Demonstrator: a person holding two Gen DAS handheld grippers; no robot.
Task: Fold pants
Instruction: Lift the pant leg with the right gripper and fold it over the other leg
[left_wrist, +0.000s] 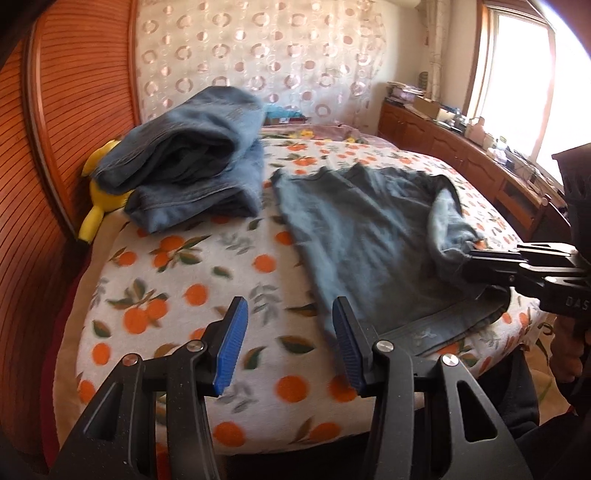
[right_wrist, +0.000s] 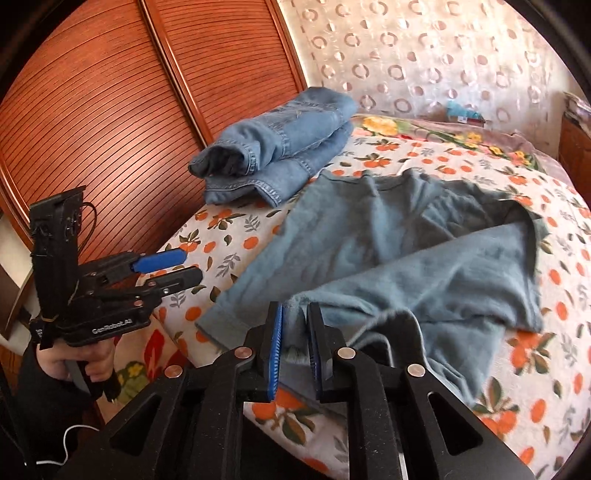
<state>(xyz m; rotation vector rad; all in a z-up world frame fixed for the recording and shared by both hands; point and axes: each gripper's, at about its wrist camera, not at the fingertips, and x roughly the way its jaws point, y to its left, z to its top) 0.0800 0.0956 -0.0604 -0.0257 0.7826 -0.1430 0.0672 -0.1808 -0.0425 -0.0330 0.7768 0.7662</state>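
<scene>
Grey-blue pants (left_wrist: 369, 236) lie spread on the orange-print bedspread (left_wrist: 166, 295); they also show in the right wrist view (right_wrist: 388, 251). My right gripper (right_wrist: 295, 332) is shut on a bunched edge of the pants and holds it up off the bed; in the left wrist view it (left_wrist: 469, 258) comes in from the right with the cloth pinched. My left gripper (left_wrist: 290, 332) is open and empty, just left of the pants' near edge; it shows at the left in the right wrist view (right_wrist: 184, 267).
Folded blue jeans (left_wrist: 184, 166) sit at the bed's far left, over a yellow plush toy (left_wrist: 99, 199). A wooden slatted wardrobe (right_wrist: 110, 110) stands close on the left. A cluttered wooden sideboard (left_wrist: 461, 140) runs under the window on the right.
</scene>
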